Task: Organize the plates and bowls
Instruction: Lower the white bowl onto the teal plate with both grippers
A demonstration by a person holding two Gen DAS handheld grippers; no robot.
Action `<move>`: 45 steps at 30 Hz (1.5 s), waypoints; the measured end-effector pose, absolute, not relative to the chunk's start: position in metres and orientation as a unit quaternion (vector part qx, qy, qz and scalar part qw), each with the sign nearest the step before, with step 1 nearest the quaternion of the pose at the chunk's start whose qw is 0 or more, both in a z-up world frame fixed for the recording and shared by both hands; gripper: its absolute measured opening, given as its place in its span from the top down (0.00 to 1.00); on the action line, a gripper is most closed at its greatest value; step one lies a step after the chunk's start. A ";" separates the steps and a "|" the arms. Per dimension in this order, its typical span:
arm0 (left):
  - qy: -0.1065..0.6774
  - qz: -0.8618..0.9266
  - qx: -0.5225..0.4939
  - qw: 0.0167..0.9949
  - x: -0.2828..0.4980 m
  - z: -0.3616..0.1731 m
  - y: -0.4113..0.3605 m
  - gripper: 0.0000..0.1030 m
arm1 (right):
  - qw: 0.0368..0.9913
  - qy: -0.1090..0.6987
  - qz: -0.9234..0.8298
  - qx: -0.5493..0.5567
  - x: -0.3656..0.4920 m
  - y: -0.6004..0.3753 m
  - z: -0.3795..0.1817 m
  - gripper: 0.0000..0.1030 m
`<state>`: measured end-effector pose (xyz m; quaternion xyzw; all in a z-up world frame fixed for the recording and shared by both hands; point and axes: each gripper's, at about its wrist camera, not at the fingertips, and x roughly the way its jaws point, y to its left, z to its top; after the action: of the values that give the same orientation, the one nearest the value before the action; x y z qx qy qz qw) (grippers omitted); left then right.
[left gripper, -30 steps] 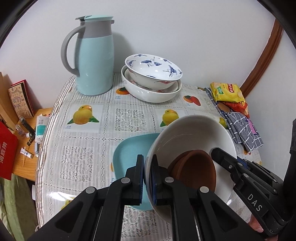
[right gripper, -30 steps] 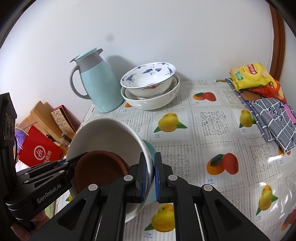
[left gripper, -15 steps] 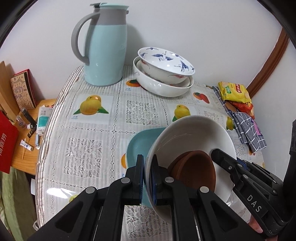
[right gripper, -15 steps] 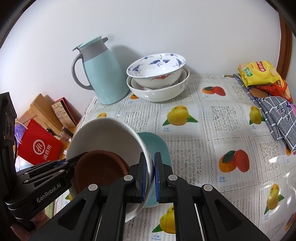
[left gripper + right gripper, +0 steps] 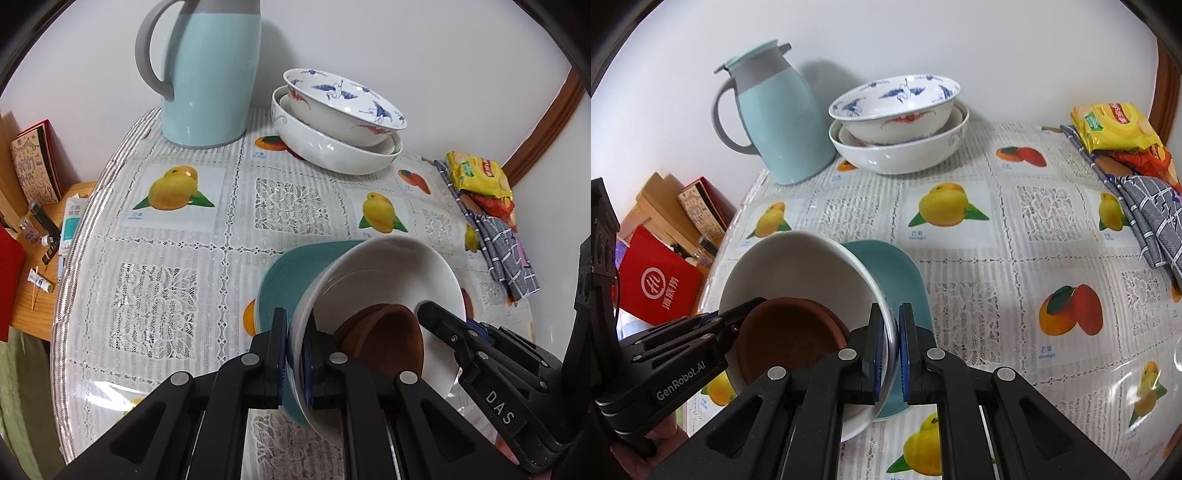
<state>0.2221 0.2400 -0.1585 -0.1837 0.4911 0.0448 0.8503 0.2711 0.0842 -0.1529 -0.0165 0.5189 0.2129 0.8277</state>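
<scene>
A: What did the left wrist view show?

B: The left gripper (image 5: 294, 354) had its fingers closed narrow on the rim of a white bowl (image 5: 391, 266), held tilted above the table (image 5: 177, 251). A brown dish (image 5: 384, 339) lay inside the bowl, and a teal plate (image 5: 288, 273) sat against the bowl's underside. The right gripper (image 5: 424, 308) reached in from the right, with "DAS" printed on its body. Whether the plate touched the tablecloth, I could not tell.

A: And the right wrist view?

B: The right gripper (image 5: 889, 350) pinched the opposite rim of the same white bowl (image 5: 798, 258), its fingers narrow around it, the teal plate (image 5: 897, 273) just outside. The left gripper (image 5: 753, 306) read "GenRobot.AI".

A: Other writing?

B: "mango" under a fruit print on the tablecloth, seen only here. A red bag (image 5: 657, 291) with a white logo was plain in this view too.

A: Shared things?

B: A blue jug (image 5: 210, 74) (image 5: 779, 114), the stacked patterned bowls (image 5: 340, 122) (image 5: 897, 122) beside it at the wall, yellow snack packets (image 5: 476, 173) (image 5: 1115, 125) and a checked cloth (image 5: 506, 251) (image 5: 1145, 206) at the right edge.
</scene>
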 end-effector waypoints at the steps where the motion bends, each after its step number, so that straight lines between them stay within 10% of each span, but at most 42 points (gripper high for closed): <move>1: 0.493 0.045 -0.186 0.849 0.224 -0.162 0.241 0.92 | 0.827 0.521 0.212 -0.018 0.272 0.085 -0.155 0.92; 45: 0.468 0.010 -0.189 0.863 0.219 -0.152 0.251 0.76 | 0.833 0.508 0.210 -0.062 0.274 0.084 -0.157 0.86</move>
<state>0.2194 0.2508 -0.1517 -0.1886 0.4679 0.0096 0.8633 0.2738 0.0843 -0.1575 -0.0624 0.5077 0.2105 0.8331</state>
